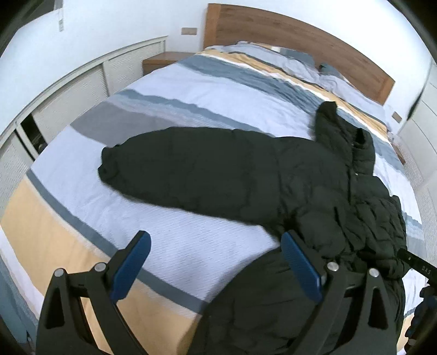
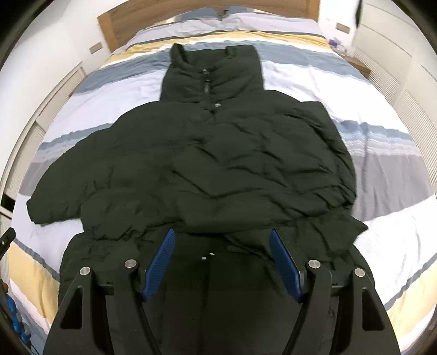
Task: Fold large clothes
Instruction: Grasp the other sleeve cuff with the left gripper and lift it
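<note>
Lying spread across the striped bed, the black jacket fills mid-frame; left gripper and right gripper hover released, grasping nothing.

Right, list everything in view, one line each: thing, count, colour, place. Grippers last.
Puffer jacket: one, black, spread front-up on the bed, collar toward the headboard, one sleeve stretched out sideways.
Duvet: one, striped pale blue, grey-blue, grey and yellow, covering the bed.
Pillows: two, pale, at the head of the bed.
Headboard: one, brown wood, against the white wall.
Bedside tables: two, brown wood, one at each side of the bed.
Louvred cupboards: white, along the side walls; count unclear.
Left gripper: one, black with blue pads, open, over the duvet beside the jacket.
Right gripper: one, black with blue pads, open, over the jacket's hem.
</note>
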`<action>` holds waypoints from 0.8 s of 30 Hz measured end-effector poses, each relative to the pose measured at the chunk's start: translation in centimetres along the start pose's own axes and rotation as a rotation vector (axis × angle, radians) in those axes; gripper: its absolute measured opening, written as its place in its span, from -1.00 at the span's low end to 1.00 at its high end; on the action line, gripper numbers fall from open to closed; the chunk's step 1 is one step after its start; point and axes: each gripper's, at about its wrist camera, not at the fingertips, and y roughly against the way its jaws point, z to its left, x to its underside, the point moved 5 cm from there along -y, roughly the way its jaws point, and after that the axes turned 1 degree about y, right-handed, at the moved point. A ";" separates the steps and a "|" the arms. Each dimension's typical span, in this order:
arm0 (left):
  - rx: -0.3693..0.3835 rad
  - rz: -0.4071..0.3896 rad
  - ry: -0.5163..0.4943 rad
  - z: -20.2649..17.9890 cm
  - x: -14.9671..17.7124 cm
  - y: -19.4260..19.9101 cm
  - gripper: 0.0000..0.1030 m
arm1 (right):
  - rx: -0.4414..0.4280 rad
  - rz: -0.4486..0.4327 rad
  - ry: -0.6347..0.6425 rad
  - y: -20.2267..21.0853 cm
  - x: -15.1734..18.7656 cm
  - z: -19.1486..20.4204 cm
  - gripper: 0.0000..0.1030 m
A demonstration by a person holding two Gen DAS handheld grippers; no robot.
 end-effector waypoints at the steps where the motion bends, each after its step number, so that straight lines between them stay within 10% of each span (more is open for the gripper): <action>1: 0.001 0.006 0.010 0.5 0.1 -0.2 0.89 | -0.002 0.001 0.007 -0.1 0.0 0.4 0.38; 24: 0.075 0.109 0.219 6.3 0.1 -5.7 0.89 | 0.009 0.067 0.061 -3.4 0.6 2.1 0.39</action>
